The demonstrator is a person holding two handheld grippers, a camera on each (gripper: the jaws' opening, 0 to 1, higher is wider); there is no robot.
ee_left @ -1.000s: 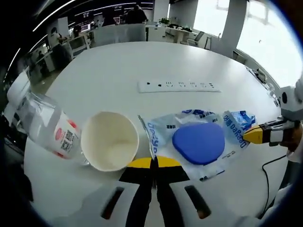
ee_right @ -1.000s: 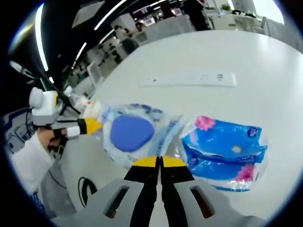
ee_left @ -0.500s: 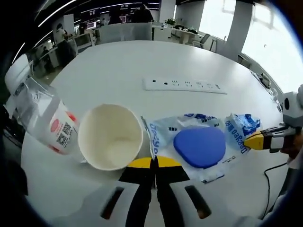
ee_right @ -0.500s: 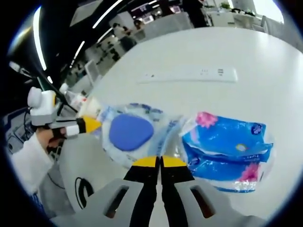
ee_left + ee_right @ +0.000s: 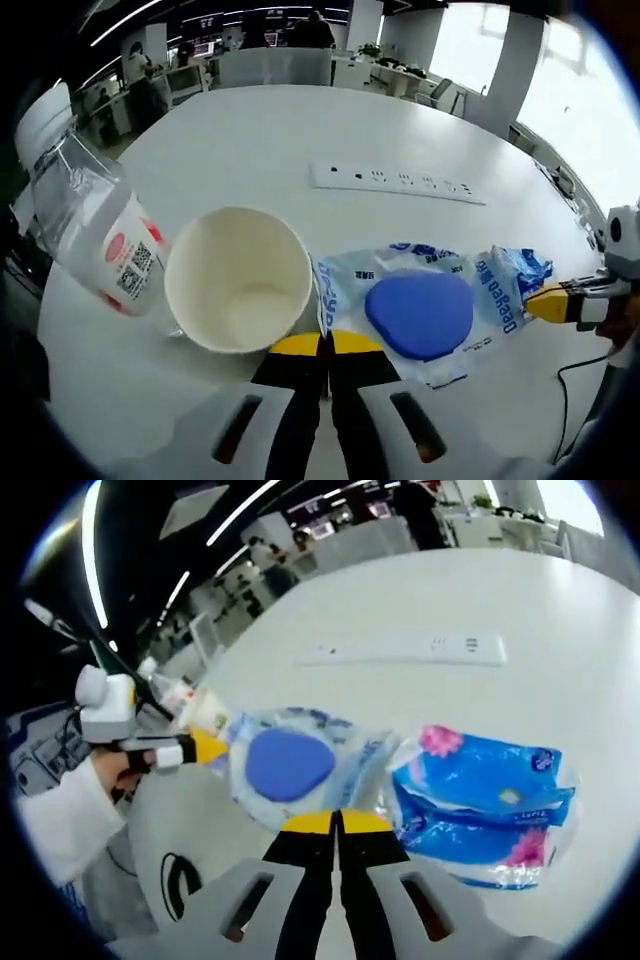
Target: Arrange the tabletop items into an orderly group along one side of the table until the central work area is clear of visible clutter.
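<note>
Fingers (image 5: 325, 345) closed, both grippers, seemingly on clear bag (image 5: 420, 310) edges | paper cup (image 5: 238, 278) now nearer

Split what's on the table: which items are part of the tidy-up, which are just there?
Part of the tidy-up:
- paper cup
- plastic bottle, lying on its side
- clear bag with blue pad
- blue tissue pack

Just there:
- power strip, farther back on the table
- office desks and people in the background
</note>
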